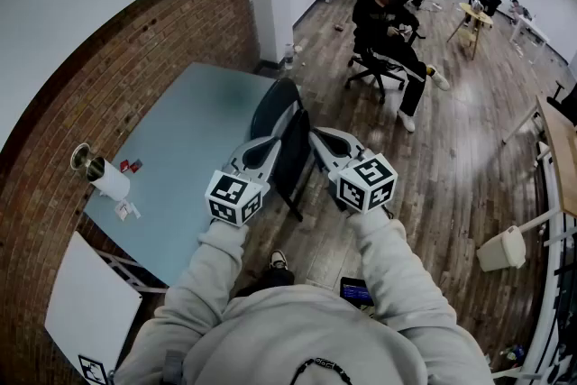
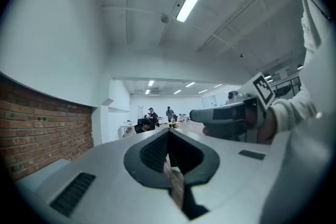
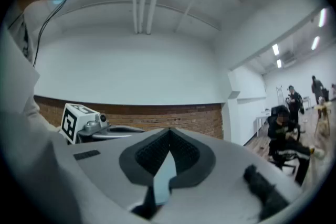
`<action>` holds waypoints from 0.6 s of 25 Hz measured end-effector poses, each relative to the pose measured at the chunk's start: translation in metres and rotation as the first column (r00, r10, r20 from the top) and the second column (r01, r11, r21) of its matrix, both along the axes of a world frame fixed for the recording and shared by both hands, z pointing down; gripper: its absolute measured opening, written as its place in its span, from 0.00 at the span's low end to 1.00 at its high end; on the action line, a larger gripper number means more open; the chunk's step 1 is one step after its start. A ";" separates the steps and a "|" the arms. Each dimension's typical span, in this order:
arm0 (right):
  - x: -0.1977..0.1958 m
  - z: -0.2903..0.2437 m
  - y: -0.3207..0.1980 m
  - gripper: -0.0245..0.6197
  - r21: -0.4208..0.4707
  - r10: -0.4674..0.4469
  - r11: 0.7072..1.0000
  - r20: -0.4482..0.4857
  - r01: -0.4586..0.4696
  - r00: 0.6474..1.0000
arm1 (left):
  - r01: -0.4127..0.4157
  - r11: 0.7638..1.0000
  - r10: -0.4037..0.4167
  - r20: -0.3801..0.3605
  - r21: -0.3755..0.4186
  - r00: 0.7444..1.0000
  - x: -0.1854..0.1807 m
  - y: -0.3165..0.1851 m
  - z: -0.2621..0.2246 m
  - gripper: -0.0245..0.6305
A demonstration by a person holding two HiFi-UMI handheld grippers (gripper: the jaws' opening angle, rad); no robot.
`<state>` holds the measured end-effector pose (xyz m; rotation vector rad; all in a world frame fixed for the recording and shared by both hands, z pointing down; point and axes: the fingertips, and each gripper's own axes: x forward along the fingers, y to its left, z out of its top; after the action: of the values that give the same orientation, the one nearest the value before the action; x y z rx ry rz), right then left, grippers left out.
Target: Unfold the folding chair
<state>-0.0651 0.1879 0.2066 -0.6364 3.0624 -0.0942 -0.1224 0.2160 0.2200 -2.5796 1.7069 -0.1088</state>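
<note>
The folding chair is black and folded flat. It stands on the wooden floor, leaning against the edge of the blue-grey table. My left gripper and right gripper are held level side by side above the chair, one over each side of its back, both apart from it. In the left gripper view the left gripper is shut on nothing, and the right gripper shows beside it. The right gripper is likewise shut and empty in its own view. The chair shows in neither gripper view.
On the table lie a white cup, a metal can and small items. A white board leans at the lower left. A person sits on an office chair further back. A white bin stands at the right, and a phone lies on the floor.
</note>
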 end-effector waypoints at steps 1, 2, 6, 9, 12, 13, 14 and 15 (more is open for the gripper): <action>-0.004 -0.005 -0.008 0.05 0.033 0.028 0.999 -0.011 -0.028 1.000 | 0.005 1.000 -0.005 0.004 0.019 1.000 -0.008 -0.009 -0.007 0.04; -0.007 -0.010 -0.017 0.05 0.057 0.055 0.997 -0.015 -0.054 0.998 | 0.008 0.999 -0.009 0.008 0.036 1.000 -0.015 -0.018 -0.014 0.04; -0.013 -0.016 -0.062 0.05 0.057 0.107 0.992 0.021 -0.108 0.994 | 0.000 0.996 -0.002 0.022 0.094 1.000 -0.033 -0.055 -0.033 0.04; -0.027 -0.001 -0.098 0.05 0.055 0.107 0.993 -0.015 -0.106 0.994 | -0.019 0.994 0.019 0.005 0.111 1.000 -0.047 -0.096 -0.031 0.04; -0.049 0.017 -0.154 0.05 0.026 0.136 0.990 -0.035 -0.135 0.990 | -0.026 0.995 0.027 -0.003 0.097 1.000 -0.071 -0.150 -0.018 0.04; -0.059 0.018 -0.178 0.05 0.014 0.154 0.988 -0.029 -0.153 0.988 | -0.021 0.996 0.022 -0.007 0.090 1.000 -0.084 -0.172 -0.015 0.04; -0.070 0.016 -0.202 0.05 0.002 0.173 0.985 -0.018 -0.173 0.985 | -0.013 0.996 0.015 -0.015 0.083 1.000 -0.098 -0.196 -0.014 0.04; -0.083 0.011 -0.225 0.05 -0.009 0.188 0.982 -0.003 -0.188 0.982 | -0.005 0.997 0.007 -0.023 0.074 1.000 -0.113 -0.220 -0.013 0.04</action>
<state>-0.1477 -0.0367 0.2181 -0.9231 2.9868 -0.1049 -0.2351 -0.0037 0.2068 -2.5430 1.6770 -0.0150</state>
